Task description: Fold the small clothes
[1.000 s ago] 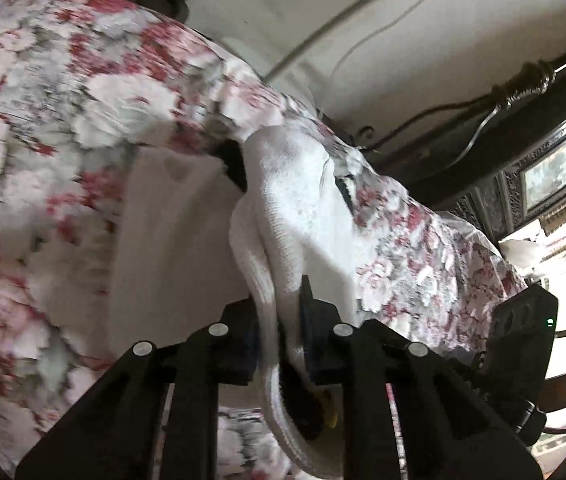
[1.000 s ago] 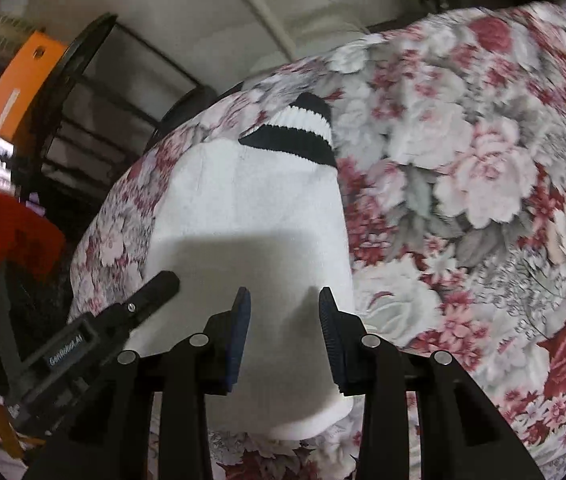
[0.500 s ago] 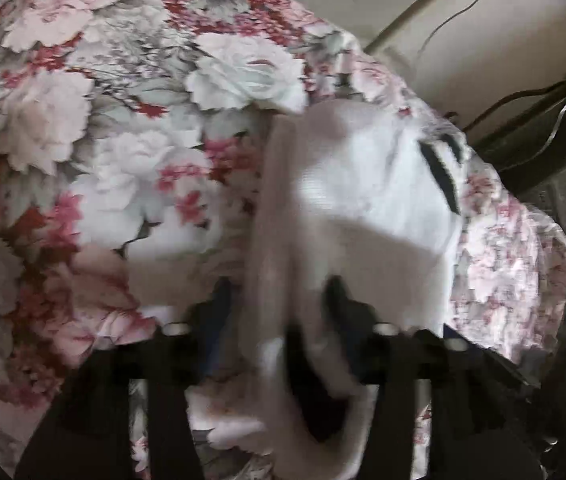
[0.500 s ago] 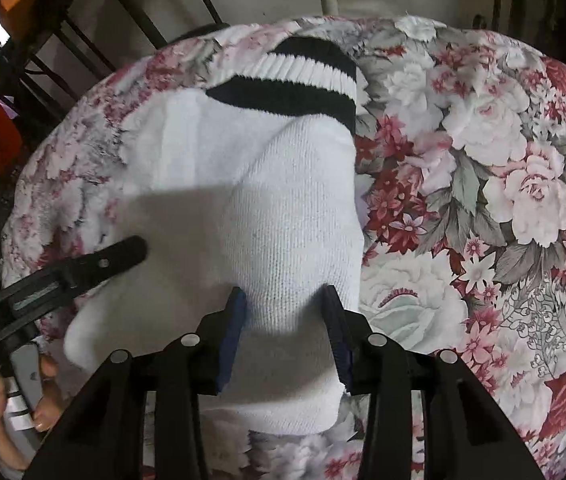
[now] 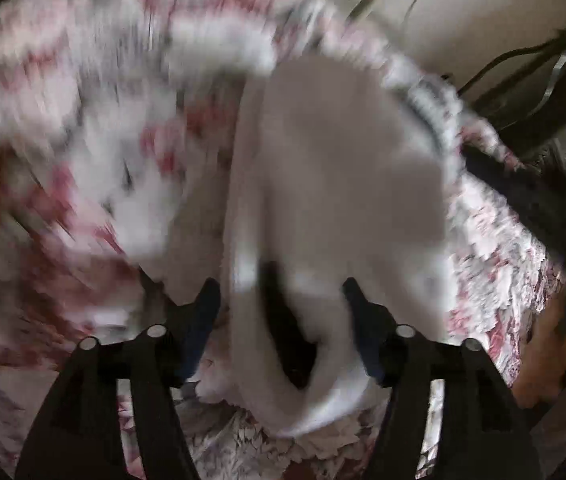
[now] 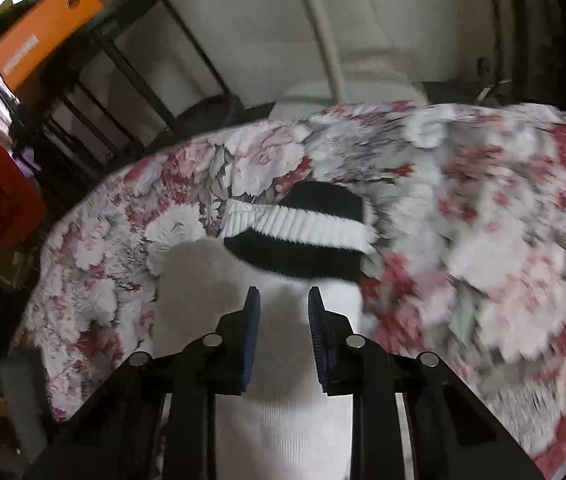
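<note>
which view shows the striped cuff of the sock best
The right wrist view: the black-and-white striped cuff lies sharp and unobstructed on the floral cloth just beyond the fingertips. The left wrist view is badly motion-blurred and shows only the sock's white body; no stripes can be made out there.

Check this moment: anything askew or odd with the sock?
Mildly. The white sock lies bunched rather than flat on the floral cloth, its black-striped cuff skewed. The left gripper has just been opening around a loose fold; the right gripper, just closing, straddles the sock.
</note>
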